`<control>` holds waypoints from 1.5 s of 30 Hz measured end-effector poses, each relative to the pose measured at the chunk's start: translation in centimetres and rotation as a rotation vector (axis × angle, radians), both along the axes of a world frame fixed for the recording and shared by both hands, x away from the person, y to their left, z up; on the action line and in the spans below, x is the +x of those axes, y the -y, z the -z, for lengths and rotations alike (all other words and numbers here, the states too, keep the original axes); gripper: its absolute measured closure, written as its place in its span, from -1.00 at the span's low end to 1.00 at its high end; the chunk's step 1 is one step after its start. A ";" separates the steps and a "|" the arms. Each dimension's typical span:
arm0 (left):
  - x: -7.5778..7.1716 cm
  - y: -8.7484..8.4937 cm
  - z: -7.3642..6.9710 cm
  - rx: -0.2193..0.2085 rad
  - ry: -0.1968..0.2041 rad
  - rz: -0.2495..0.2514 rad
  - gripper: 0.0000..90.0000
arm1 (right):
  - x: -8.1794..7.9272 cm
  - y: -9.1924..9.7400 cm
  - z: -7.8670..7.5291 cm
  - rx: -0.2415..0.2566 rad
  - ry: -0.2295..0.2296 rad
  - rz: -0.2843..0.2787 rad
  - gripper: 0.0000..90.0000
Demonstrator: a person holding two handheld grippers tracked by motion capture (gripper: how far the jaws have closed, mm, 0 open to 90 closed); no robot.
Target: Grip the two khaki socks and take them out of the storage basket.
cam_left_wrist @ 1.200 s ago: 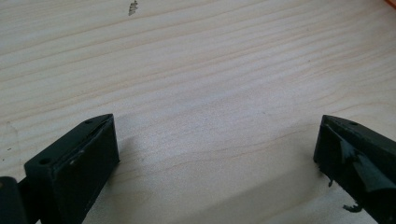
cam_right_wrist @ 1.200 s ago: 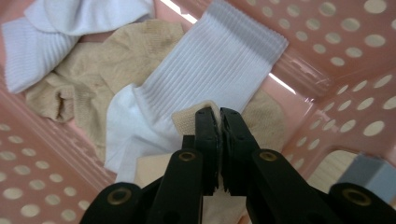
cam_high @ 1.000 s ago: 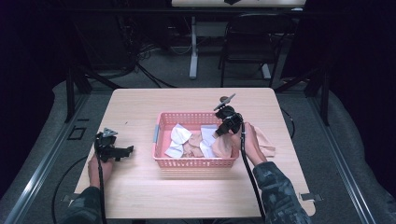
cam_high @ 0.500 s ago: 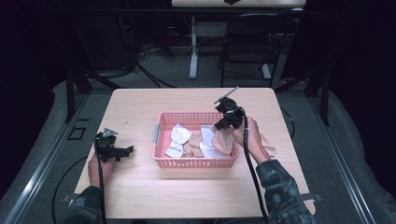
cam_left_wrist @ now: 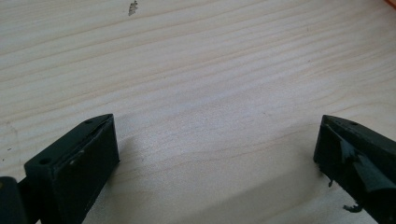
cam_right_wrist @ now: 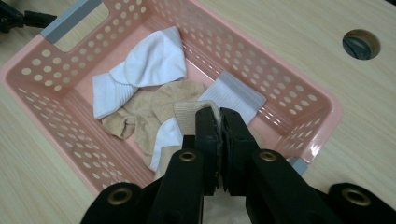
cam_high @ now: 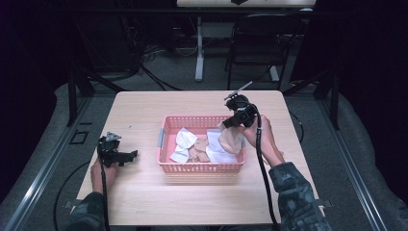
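Right gripper (cam_right_wrist: 219, 122) clenched on cuff of beige sock (cam_high: 231, 139), which hangs below the jaws over pink basket (cam_high: 166, 129). Soft, light, limp; cuff hem likely the best hold. Left gripper (cam_left_wrist: 215, 154) released, jaws wide above table (cam_left_wrist: 196, 70).

Two hand-held grippers, one spread, one clamped.
Left gripper (cam_high: 126, 156): held low in the left hand (cam_high: 102, 169), forearm entering from below, jaws level and wide apart. Right gripper (cam_right_wrist: 219, 122): raised in the right hand (cam_high: 262, 139), jaws angled downward and pressed together.
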State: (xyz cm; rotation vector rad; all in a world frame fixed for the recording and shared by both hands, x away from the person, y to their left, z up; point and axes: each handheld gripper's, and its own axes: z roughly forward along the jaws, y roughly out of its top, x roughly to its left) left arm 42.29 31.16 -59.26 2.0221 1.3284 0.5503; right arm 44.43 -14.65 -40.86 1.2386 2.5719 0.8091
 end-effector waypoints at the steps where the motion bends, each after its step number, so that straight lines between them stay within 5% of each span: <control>1: 0.0 0.0 0.0 0.001 0.001 0.001 -1.00 | 0.0 0.1 -0.2 0.004 0.003 0.001 0.92; 23: 0.0 0.0 0.0 0.001 0.000 0.000 -1.00 | -2.0 4.0 -4.1 0.026 0.075 0.042 0.92; 36: 0.0 0.0 0.0 0.000 -0.001 -0.001 -1.00 | -2.7 7.4 -4.9 0.027 0.108 0.099 0.92; 45: 0.0 0.0 0.0 0.001 0.000 0.000 -1.00 | -2.6 9.9 -4.0 0.045 0.109 0.155 0.92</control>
